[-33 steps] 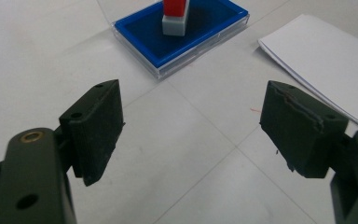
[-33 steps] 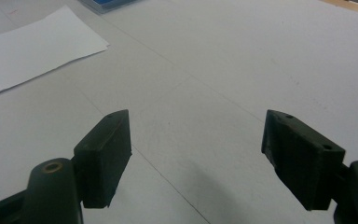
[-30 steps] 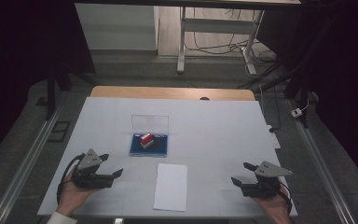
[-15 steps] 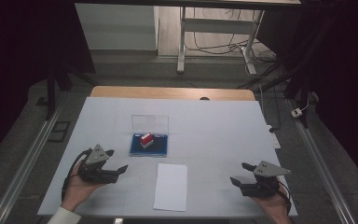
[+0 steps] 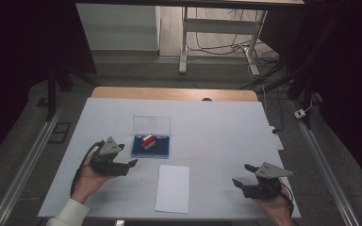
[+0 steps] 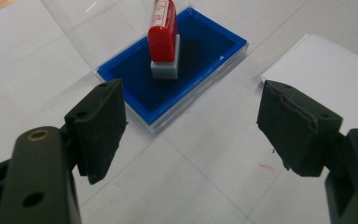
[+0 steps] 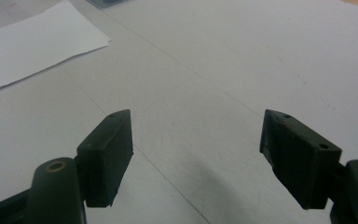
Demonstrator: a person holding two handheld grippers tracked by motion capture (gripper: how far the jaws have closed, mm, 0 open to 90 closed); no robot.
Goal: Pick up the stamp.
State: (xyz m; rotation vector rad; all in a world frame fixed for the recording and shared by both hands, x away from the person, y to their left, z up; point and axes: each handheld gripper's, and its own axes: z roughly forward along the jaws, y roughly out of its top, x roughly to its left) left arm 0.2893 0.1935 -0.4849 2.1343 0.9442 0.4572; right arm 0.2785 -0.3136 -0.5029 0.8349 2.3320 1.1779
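Observation:
A red stamp with a white base stands upright in a blue ink-pad case whose clear lid is raised behind it. My left gripper sits just left of and in front of the case, pointing at it. In the left gripper view the stamp and case lie ahead of my left gripper. Its jaws have just closed a little but still stand wide, with nothing between them. My right gripper rests open at the front right, over bare table.
A white sheet of paper lies at the front middle, between the two hands. The white table top ends in a wooden strip at the back. Metal rails run along both sides, and a desk frame stands beyond.
My left gripper has moved forward and to the right, ending close to the ink-pad case. The right gripper has stayed where it was.

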